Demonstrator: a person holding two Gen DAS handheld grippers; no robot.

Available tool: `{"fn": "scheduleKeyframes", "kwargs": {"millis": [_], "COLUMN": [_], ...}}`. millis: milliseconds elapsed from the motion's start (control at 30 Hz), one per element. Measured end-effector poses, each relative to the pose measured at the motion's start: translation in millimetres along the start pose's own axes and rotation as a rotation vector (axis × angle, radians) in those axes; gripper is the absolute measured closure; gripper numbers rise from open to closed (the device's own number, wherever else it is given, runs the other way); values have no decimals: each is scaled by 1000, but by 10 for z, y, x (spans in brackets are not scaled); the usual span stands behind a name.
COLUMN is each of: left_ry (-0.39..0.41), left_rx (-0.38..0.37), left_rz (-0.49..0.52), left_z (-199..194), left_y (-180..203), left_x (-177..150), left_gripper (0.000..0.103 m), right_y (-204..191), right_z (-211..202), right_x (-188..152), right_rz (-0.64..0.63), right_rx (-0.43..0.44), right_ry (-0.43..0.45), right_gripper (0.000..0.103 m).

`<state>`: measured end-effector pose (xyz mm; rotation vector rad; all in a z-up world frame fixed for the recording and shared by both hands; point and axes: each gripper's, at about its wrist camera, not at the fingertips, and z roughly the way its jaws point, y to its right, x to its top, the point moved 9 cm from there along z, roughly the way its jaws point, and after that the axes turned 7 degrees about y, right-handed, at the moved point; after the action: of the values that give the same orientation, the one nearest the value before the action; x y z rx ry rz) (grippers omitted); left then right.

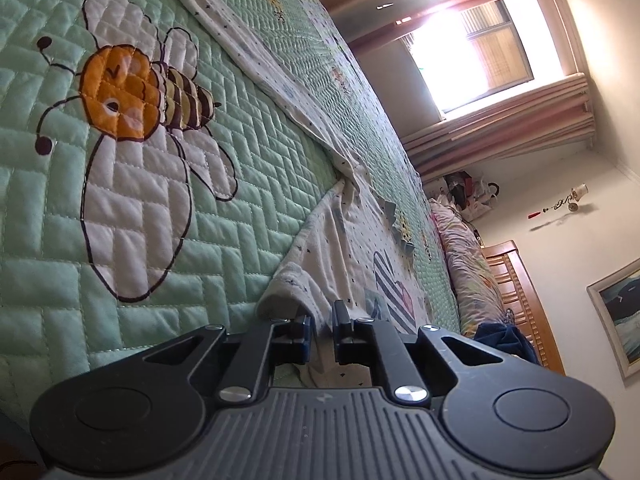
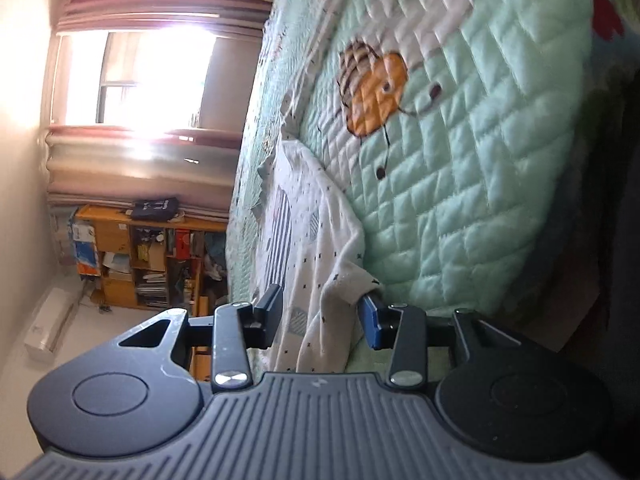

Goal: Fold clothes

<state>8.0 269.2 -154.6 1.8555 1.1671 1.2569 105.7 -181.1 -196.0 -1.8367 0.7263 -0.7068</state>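
Both claws at the hem of a white print garment on the bed

L claw [image 1: 322,326] pinched nearly closed on the edge of the white star-print garment [image 1: 340,236], which runs fwd from its tips across the green bee quilt [image 1: 132,200]. R claw [image 2: 320,314] stands partly open, garment edge bunched between its fingers [image 2: 370,320], cloth draped over the right one; can't tell if pads press it. Window [image 1: 480,52] beyond, wooden bookshelf [image 2: 136,256] left of R claw.
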Motion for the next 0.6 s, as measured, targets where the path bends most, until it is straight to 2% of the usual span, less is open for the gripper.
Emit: {"fn": "scheduleKeyframes", "kwargs": {"millis": [167,300,367,400,433,500,533,600], "left_ry": [-11,-14,-11,-8,-5,9,25,71], "left_rx": [1,0,-2,-4,-5,3,22,52], "left_rz": [-2,2,4,5,0,-25,-39,-65], "left_z": [17,34,43,47,50,47,27,-75], "left_y": [-9,-5,-7,-11,-24,-79,-126,-184], "left_x": [-35,-57,-52,-45,-35,-10,9,60], "left_gripper": [93,93,93,93,94,96,101,103], "right_y": [-101,-127,-111,-81,-56,-19,-13,-24], "right_z": [117,195,251,289,310,323,308,218], "right_x": [11,7,47,62,67,56,57,74], "right_rz": [-106,-116,-117,-109,-104,-97,-95,-97], "right_rx": [-67,-50,-46,-58,-66,-77,-81,-86], "right_ry": [-4,-9,6,7,9,15,25,65], "right_gripper": [62,62,76,93,101,101,101,101]}}
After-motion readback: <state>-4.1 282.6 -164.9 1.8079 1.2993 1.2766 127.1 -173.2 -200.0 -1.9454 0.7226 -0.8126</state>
